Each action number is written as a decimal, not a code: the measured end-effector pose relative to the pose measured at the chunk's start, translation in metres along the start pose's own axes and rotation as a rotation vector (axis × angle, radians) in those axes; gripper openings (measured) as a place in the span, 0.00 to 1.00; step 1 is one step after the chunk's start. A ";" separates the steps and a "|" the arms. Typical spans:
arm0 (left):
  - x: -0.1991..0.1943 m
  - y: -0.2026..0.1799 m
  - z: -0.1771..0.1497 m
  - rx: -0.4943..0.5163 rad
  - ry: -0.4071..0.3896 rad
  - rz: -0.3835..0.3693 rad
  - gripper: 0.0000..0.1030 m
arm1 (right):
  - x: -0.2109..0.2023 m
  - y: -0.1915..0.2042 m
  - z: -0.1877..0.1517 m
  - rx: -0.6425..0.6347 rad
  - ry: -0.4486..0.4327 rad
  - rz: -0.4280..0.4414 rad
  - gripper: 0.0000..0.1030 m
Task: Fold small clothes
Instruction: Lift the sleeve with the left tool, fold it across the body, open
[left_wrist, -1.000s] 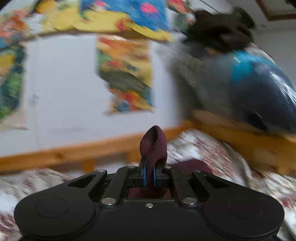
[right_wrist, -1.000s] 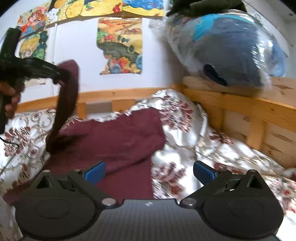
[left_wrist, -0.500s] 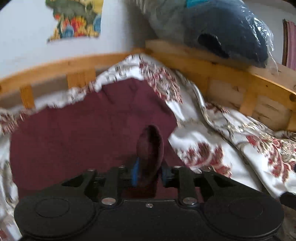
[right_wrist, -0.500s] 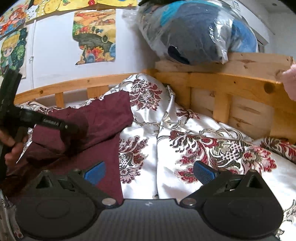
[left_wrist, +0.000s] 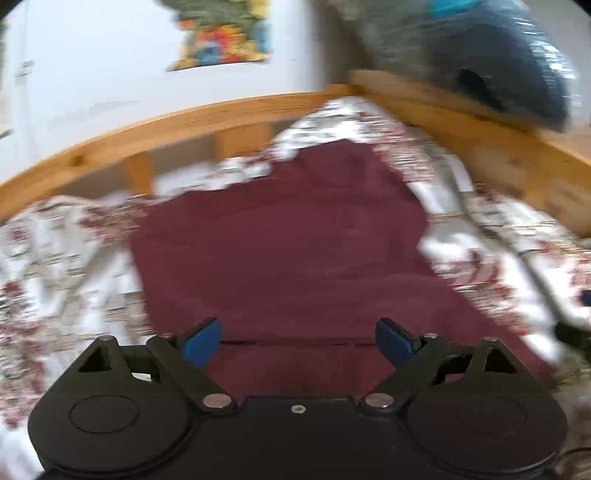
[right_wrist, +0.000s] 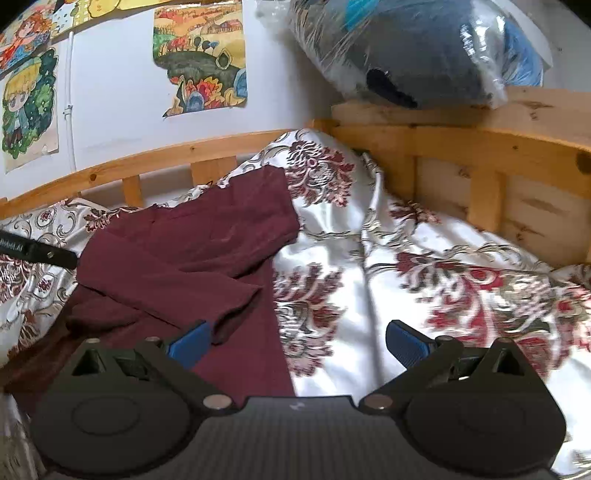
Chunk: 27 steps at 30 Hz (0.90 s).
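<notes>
letting go seemed to be the step in hand: the left gripper (left_wrist: 297, 341) hung low over the maroon garment (left_wrist: 288, 243), its blue pads spreading wider, with nothing between them but the cloth lying underneath. the garment lay on the flowered bedspread (right_wrist: 424, 266) near the wooden bed rail (right_wrist: 192, 155), one side flap folded across its middle, a loose edge bunched toward the near side. the right gripper (right_wrist: 297, 343) stood with its pads wide apart and empty, half over the garment's right edge and half over the bedspread. a wrapped bundle (right_wrist: 417, 51) sat on the rail in the corner, well apart. by my judgement the next move called for gripping the opposite side or the bottom hem and bringing it over squarely, smoothing that bunched edge first.
</notes>
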<state>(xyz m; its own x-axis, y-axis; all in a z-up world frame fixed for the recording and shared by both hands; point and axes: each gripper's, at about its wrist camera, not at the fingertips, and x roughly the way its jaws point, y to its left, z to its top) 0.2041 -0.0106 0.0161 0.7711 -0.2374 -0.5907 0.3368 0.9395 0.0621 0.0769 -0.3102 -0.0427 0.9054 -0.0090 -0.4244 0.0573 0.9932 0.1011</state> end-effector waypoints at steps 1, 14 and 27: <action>0.002 0.016 -0.001 -0.015 0.001 0.033 0.89 | 0.002 0.003 0.001 0.003 0.004 0.006 1.00; 0.111 0.148 0.022 -0.310 0.050 0.118 0.62 | 0.013 0.033 -0.006 -0.103 0.053 0.044 1.00; 0.124 0.186 0.025 -0.377 0.058 0.204 0.04 | 0.016 0.031 -0.016 -0.137 0.087 0.046 1.00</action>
<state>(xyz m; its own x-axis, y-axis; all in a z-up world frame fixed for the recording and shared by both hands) 0.3759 0.1284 -0.0254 0.7662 -0.0337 -0.6417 -0.0481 0.9928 -0.1097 0.0863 -0.2780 -0.0603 0.8655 0.0413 -0.4991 -0.0468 0.9989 0.0015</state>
